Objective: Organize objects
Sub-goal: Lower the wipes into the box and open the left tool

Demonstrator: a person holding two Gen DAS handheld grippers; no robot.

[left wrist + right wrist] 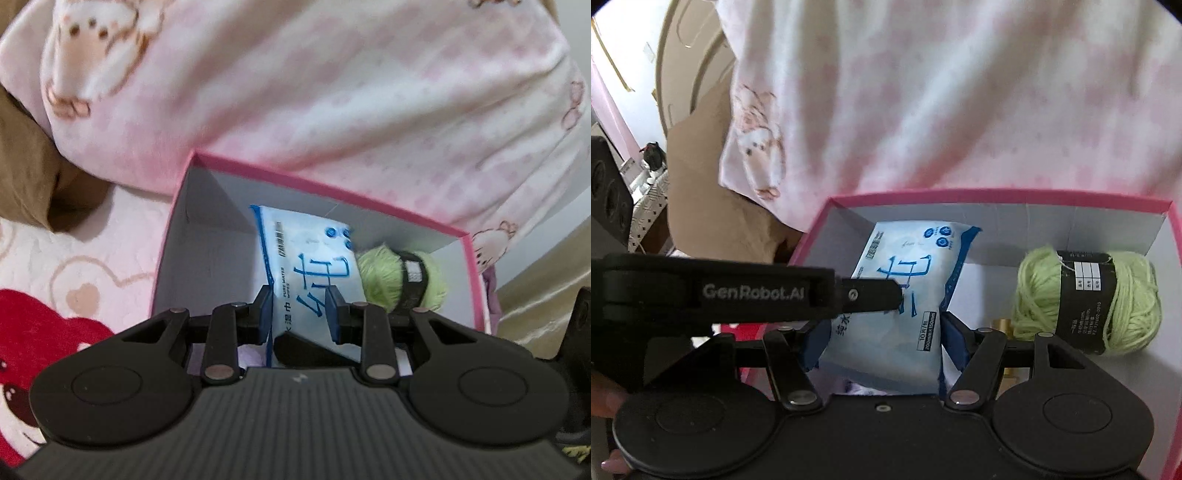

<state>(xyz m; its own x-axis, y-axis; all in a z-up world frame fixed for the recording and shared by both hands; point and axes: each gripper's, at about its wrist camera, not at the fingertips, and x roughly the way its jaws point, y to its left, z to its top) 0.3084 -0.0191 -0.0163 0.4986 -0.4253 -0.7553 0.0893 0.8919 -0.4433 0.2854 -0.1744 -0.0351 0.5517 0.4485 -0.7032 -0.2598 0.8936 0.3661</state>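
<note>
From the left wrist view, the left gripper (301,310) had its blue pads closed on the wipes pack (306,273) inside the pink box (332,192); the pack's near end was hidden behind the gripper body. "PURE WATER WIPES" was readable. The green yarn ball (380,273) lay just beside it, partly covered.

From the right wrist view, the right gripper (882,339) sat around the same pack — whether its pads pressed it I cannot tell. The left tool bore "GenRobot.AI"; the pack read "10", while the yarn's label print was too small.

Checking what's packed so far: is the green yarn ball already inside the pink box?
Yes, the yarn ball lies on the pink box's floor, beside the wipes pack.
</note>
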